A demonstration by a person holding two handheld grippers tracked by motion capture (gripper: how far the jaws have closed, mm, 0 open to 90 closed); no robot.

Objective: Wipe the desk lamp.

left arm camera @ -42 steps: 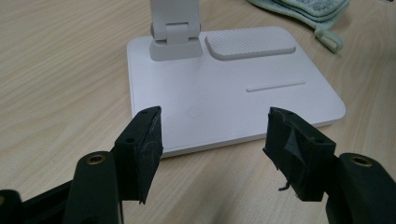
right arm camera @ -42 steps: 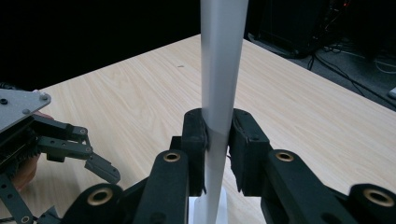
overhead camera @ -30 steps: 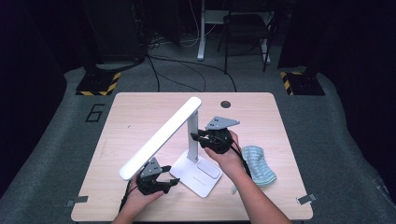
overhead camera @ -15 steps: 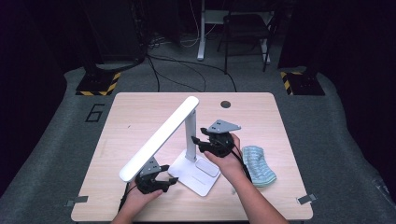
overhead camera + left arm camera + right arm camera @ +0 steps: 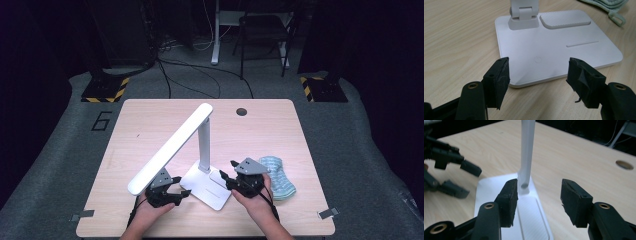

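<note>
Right claw [image 5: 537, 202] open, just above lamp base [image 5: 496, 195]

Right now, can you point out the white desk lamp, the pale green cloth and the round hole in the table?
white desk lamp [image 5: 206, 185], high view, on its flat base.
pale green cloth [image 5: 280, 176], high view, on its middle.
round hole [image 5: 242, 111], high view, at its centre, near the table's far edge.

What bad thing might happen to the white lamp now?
1. The lamp has a long head leaning out over the left gripper; a bump from below might tip it.
2. The right gripper, whose jaws have just been opening, sits open over the lamp base with nothing between them. Pushing the base might slide it on the table.
3. The cloth lies close and might get dragged.
</note>
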